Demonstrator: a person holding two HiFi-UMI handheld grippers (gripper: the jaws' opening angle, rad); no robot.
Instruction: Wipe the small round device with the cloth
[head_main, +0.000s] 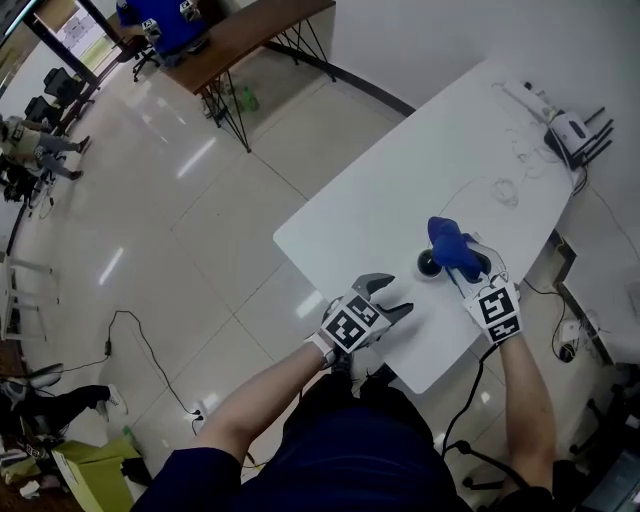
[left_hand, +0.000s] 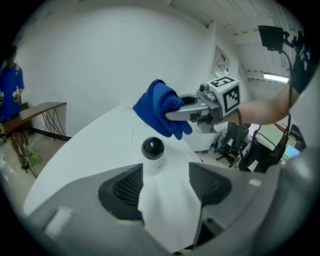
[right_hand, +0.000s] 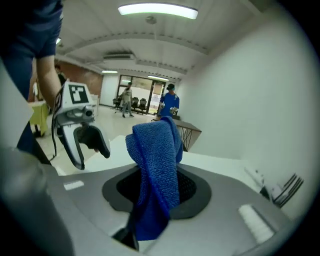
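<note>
Head view gives us the layout: a white desk (head_main: 450, 150), and near its front edge stands the small round device (head_main: 430, 264), with both grippers closing in from the person's side. The right gripper (head_main: 472, 268) comes in from the right with its jaws pinching a blue cloth (head_main: 455, 248). The bunched end sticks out past the tips, and that's the working face, I'd say, offered up for the wipe.

Right gripper view confirms it: the cloth (right_hand: 155, 165) is clamped between the jaws, folded over itself and rising up out of them. Beyond it, the left gripper (right_hand: 90, 150) is in shot, jaws spread wide with nothing between them.

Over in the left gripper view, the device (left_hand: 152, 152) sits dead ahead, lined up with the gap between the spread jaws but past their tips, not gripped. My read: this hand is poised to steady the body while the other one rubs. The cloth (left_hand: 160, 107) hangs above and just behind the device, with a sliver of desk showing between them, so no contact yet. The right gripper (left_hand: 172, 114) reaches in level from the right.

The device stands upright on the desk, long axis vertical, white cylindrical body below and glossy black dome on top. Which way its lens looks, I can't tell.
</note>
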